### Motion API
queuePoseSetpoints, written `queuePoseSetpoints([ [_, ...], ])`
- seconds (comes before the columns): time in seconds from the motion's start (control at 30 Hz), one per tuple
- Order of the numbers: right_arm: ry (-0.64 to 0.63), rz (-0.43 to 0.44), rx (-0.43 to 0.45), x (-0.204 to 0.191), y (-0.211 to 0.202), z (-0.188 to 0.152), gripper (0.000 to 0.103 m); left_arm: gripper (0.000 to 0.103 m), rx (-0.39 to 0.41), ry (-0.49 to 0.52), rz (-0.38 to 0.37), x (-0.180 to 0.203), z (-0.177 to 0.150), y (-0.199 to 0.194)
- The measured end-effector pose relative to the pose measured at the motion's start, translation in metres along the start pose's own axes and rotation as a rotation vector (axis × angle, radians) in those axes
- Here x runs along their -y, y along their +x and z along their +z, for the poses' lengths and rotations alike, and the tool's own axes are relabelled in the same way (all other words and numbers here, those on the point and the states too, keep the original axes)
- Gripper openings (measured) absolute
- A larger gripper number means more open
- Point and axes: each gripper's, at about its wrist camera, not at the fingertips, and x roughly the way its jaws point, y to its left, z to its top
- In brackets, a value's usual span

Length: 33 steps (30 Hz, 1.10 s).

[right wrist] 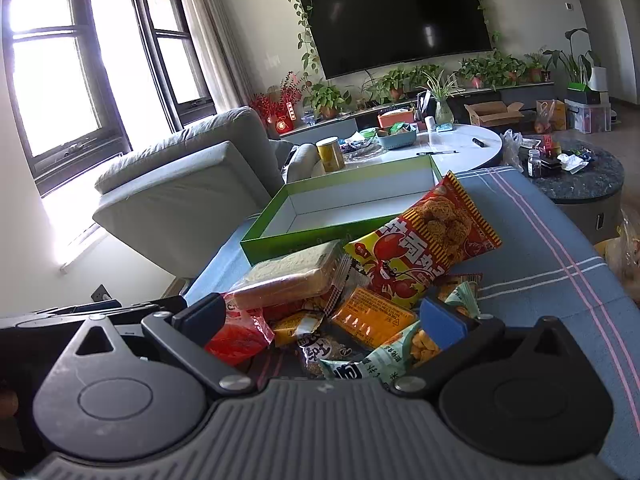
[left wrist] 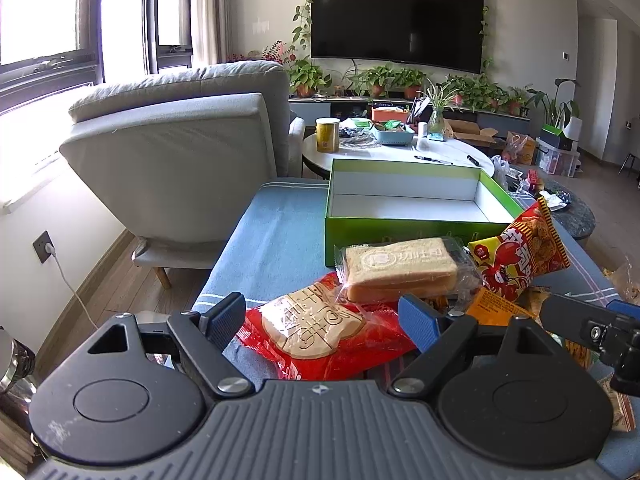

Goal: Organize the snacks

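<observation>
A pile of snack packets lies on a blue striped cloth (left wrist: 276, 240) in front of an empty green box (left wrist: 404, 200) (right wrist: 340, 204) with a white inside. My left gripper (left wrist: 320, 322) stands open, its fingers on either side of a red bread packet (left wrist: 320, 340). Behind that lies wrapped sliced toast (left wrist: 400, 268) (right wrist: 288, 280), and a red and yellow lobster snack bag (left wrist: 520, 256) (right wrist: 420, 248) leans on the box. My right gripper (right wrist: 324, 320) is open over an orange packet (right wrist: 372, 316), several small packets and a pale green bag (right wrist: 396, 356). Its arm shows at the right edge of the left wrist view.
A grey armchair (left wrist: 180, 152) stands left of the cloth-covered surface. Behind the box is a white oval table (left wrist: 400, 152) with a yellow can (left wrist: 328, 134), a blue tray and pens. A dark round table (right wrist: 576, 176) sits at the right. A television hangs on the far wall.
</observation>
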Motion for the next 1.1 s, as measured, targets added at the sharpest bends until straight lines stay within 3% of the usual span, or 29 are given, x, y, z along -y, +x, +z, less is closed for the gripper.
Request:
queuePoseSetpoints([
  [0.47,0.006,-0.005,0.004,0.0008,-0.0008,0.0008,0.081,0.082,0.05,0.025,0.08,0.0021,-0.0006,-0.0045],
  [1.1,0.011,0.006,0.015,0.0008,-0.0034,0.0031,0.081,0.084,-0.002,0.033,0.048,0.0038,-0.0018,-0.0039],
])
